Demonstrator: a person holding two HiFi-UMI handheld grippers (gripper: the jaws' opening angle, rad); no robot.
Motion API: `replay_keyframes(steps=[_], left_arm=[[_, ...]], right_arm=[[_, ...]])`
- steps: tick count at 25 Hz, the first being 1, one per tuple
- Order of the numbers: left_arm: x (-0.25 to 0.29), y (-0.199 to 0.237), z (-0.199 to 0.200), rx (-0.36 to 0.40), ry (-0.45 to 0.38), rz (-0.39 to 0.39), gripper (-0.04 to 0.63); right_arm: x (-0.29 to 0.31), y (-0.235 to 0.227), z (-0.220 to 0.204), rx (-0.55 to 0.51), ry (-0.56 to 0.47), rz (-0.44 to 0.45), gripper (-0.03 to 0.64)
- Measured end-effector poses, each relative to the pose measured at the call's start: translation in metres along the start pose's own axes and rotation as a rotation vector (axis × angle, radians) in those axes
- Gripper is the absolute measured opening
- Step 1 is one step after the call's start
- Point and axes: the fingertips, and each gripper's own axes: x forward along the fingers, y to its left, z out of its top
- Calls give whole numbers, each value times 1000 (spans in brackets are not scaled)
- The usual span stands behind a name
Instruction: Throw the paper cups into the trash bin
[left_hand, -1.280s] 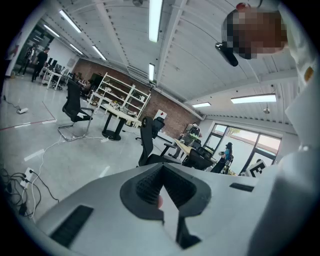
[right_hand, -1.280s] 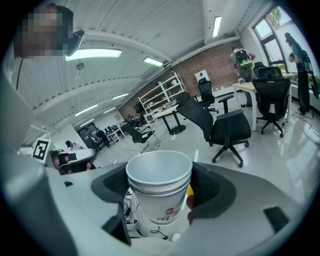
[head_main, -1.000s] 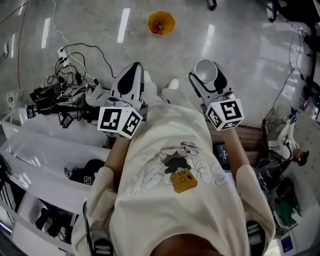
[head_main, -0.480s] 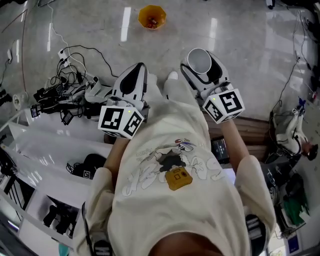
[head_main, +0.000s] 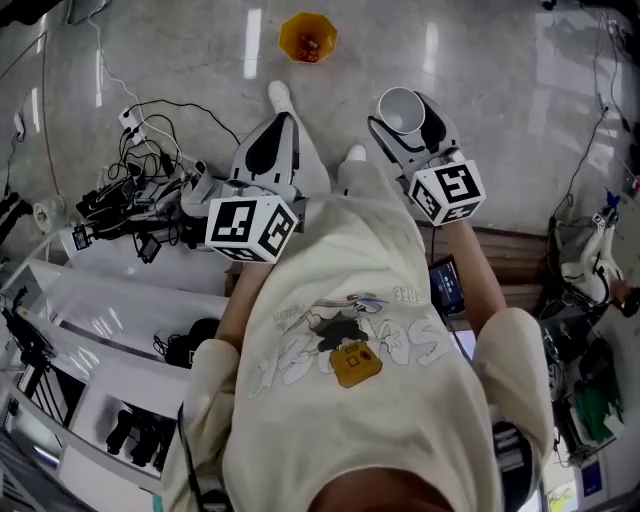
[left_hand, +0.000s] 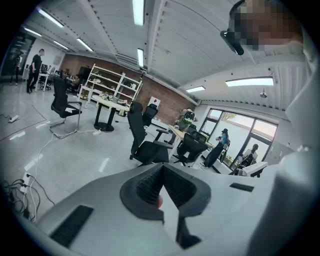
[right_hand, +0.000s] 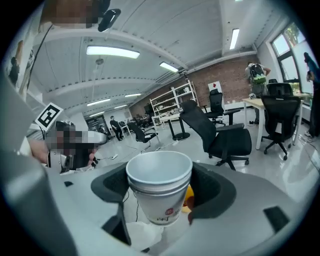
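Observation:
My right gripper (head_main: 408, 118) is shut on a stack of white paper cups (head_main: 400, 108), held mouth up in front of my chest. In the right gripper view the cups (right_hand: 160, 187) stand upright between the dark pads (right_hand: 114, 186), with a red print low on the outer cup. An orange bin (head_main: 308, 37) with some scraps inside sits on the grey floor ahead, up and left of the cups. My left gripper (head_main: 270, 152) is beside the right one, shut, with nothing held; its ribbed pads (left_hand: 150, 186) meet.
A tangle of cables and a power strip (head_main: 135, 190) lies on the floor at the left. White shelving (head_main: 90, 300) fills the lower left. A wooden board (head_main: 510, 262) and gear lie at the right. Office chairs (right_hand: 222, 135) and desks stand further off.
The person has stepped forward: a shoe now shows ahead near the bin. The right gripper with the cups sits a little closer to the orange bin. Both grippers stay shut.

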Motion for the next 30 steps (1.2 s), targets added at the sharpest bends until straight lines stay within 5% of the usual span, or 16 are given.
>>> replay_keyframes(steps=[7,12,18,30], left_arm=[[89,88,62,55,40,-88,3],[139,149,62,38,120,-98,3],[208,216,1,26,211,-4,3],[324,294,-164,30,265,150,3]], right_arm=[[128,2,42,-105,82,-35,370],[210,-7,53,-148,131,-39,370],[296,-48,9,-147,196,-1,370],[402,-123,-159,-142,342,31,368]])
